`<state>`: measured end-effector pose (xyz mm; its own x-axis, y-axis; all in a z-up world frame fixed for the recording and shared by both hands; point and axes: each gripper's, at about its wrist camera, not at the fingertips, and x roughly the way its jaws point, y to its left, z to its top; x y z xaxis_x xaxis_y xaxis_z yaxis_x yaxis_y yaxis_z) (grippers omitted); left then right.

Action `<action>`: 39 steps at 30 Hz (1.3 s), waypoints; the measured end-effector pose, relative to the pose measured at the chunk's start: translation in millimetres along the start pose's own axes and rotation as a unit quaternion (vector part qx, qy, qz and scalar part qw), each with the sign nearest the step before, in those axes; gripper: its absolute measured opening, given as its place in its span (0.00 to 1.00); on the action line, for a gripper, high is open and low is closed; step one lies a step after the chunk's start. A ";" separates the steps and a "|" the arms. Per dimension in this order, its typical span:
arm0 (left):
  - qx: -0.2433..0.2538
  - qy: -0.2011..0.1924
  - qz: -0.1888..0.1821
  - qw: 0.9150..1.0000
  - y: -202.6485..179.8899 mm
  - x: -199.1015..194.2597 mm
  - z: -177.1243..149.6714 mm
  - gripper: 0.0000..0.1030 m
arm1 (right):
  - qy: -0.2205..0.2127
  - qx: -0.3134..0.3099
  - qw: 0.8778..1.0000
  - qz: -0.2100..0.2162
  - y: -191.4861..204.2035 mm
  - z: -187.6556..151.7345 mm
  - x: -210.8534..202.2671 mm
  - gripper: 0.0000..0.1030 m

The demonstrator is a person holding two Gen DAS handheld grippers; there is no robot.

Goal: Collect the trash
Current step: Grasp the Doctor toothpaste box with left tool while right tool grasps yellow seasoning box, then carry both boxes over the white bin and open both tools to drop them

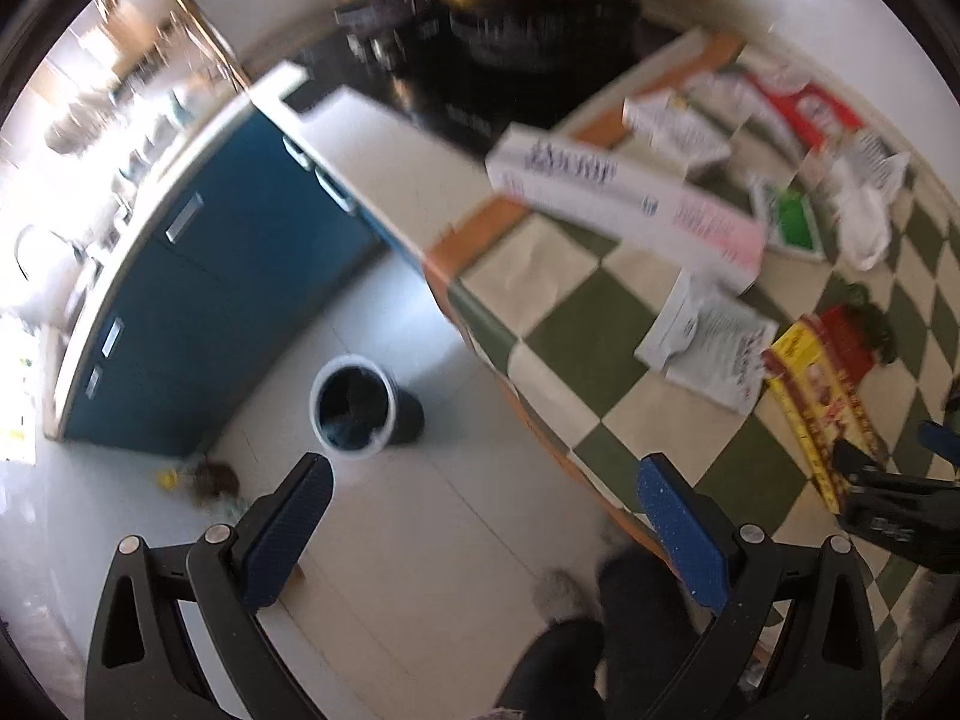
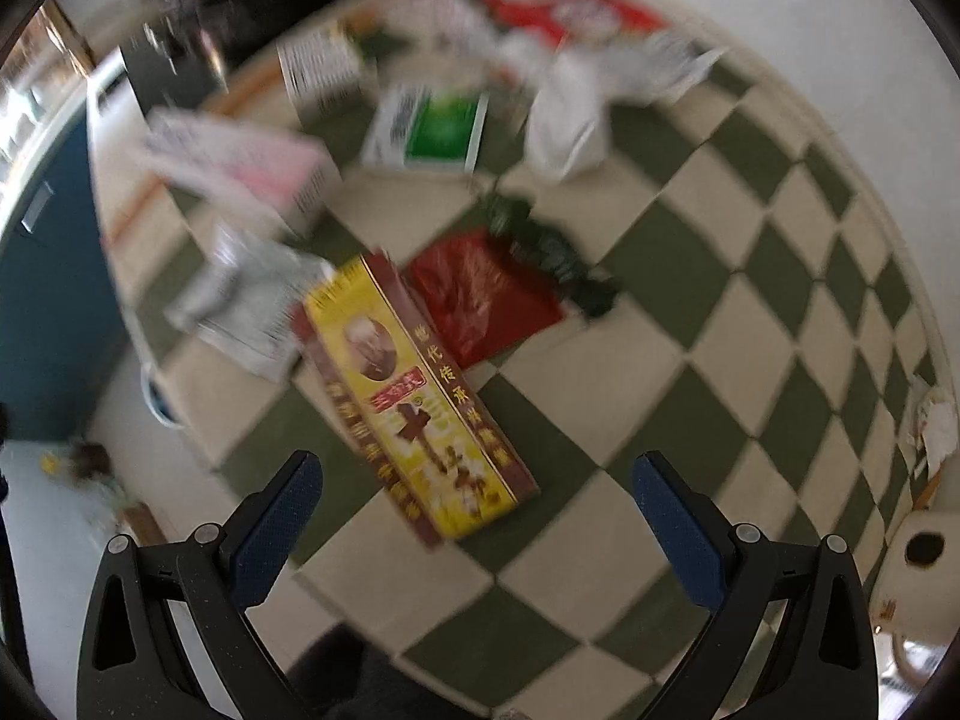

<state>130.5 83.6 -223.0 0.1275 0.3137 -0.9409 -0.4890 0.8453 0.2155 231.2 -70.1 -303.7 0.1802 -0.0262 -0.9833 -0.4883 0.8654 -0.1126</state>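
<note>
Trash lies scattered on a green-and-cream checked tablecloth [image 2: 690,360]. A yellow and red carton [image 2: 420,408] lies just ahead of my open, empty right gripper [image 2: 477,480]; it also shows in the left wrist view [image 1: 816,396]. Behind it lie a red bag [image 2: 480,294], a dark green wrapper [image 2: 552,252], a white leaflet [image 2: 252,300], a white and pink box [image 2: 240,162], a green and white box [image 2: 438,132] and a white bag [image 2: 570,120]. My left gripper [image 1: 486,480] is open and empty, held over the floor beside the table edge, above a dark bin [image 1: 360,408].
Blue cabinets [image 1: 210,312] with a pale counter stand behind the bin. A black stove with a pan [image 1: 492,30] is at the back. Small debris [image 1: 204,480] lies on the floor by the cabinet corner. A white holed object [image 2: 918,552] sits at the table's right edge.
</note>
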 end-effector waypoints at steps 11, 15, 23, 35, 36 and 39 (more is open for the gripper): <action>-0.032 0.103 -0.018 0.994 -8.7 57.0 21.8 1.00 | -0.016 -0.046 0.998 0.047 43.6 15.3 5.8 0.62; -0.096 0.095 -0.057 0.989 -0.1 51.2 62.6 1.00 | -0.051 0.013 0.995 0.082 23.9 48.6 -24.2 0.61; -0.276 0.191 -0.200 0.921 10.6 138.5 126.2 0.86 | -0.096 0.050 0.993 0.056 13.6 140.5 0.1 0.61; -0.142 0.122 -0.112 0.976 16.3 135.5 120.2 0.44 | -0.101 0.066 0.990 0.079 0.8 182.1 -0.1 0.60; -0.127 0.111 -0.103 0.980 21.6 130.6 114.1 0.44 | -0.104 0.068 0.989 0.081 -10.3 178.0 -7.4 0.60; -0.101 0.080 -0.087 0.988 44.1 115.0 97.1 0.44 | -0.112 0.074 0.987 0.089 -35.0 167.1 -33.3 0.60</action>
<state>207.4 198.9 -296.3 0.0949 0.0848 -0.9919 -0.6356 0.7720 0.0052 385.0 -15.9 -243.1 0.2959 0.2296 -0.9272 -0.4028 0.9102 0.0968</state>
